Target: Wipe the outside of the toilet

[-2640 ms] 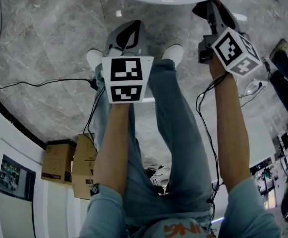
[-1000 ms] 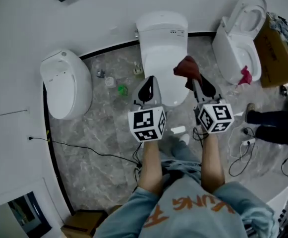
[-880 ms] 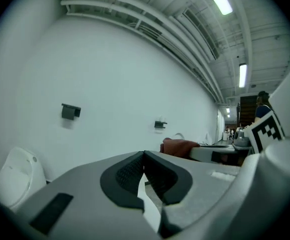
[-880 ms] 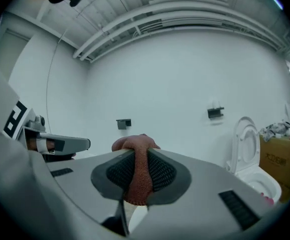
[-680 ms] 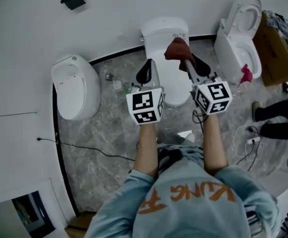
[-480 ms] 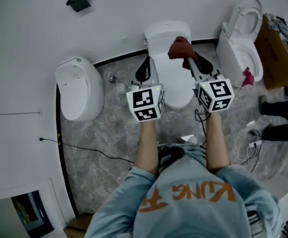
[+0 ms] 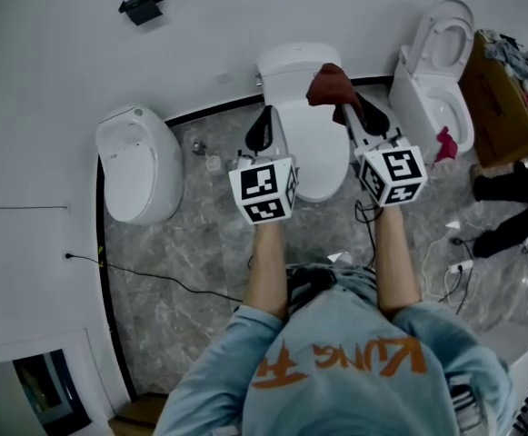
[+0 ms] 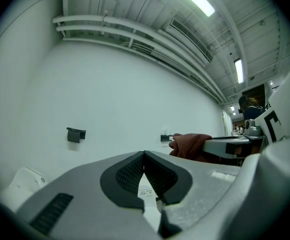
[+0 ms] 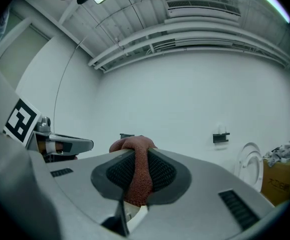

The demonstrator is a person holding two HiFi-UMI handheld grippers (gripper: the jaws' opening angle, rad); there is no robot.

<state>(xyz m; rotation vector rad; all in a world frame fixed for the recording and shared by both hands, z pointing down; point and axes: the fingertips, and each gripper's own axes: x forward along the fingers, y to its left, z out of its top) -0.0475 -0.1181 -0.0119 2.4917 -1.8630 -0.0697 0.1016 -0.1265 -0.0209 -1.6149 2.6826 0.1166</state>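
The white toilet (image 7: 313, 157) stands against the far wall with its lid shut and its tank at the far end. A bunched dark red cloth (image 7: 327, 84) is pinched between the jaws of the right gripper (image 9: 136, 176), over the tank's right part.

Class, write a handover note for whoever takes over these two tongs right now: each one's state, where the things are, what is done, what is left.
Left tongs: shut, empty, held by the left side of the middle toilet.
Right tongs: shut on the red cloth, which is over the toilet's tank end; contact cannot be told.
Done: cloth is gripped and at the toilet.
Left: wipe the outside; no wiped patch shows.
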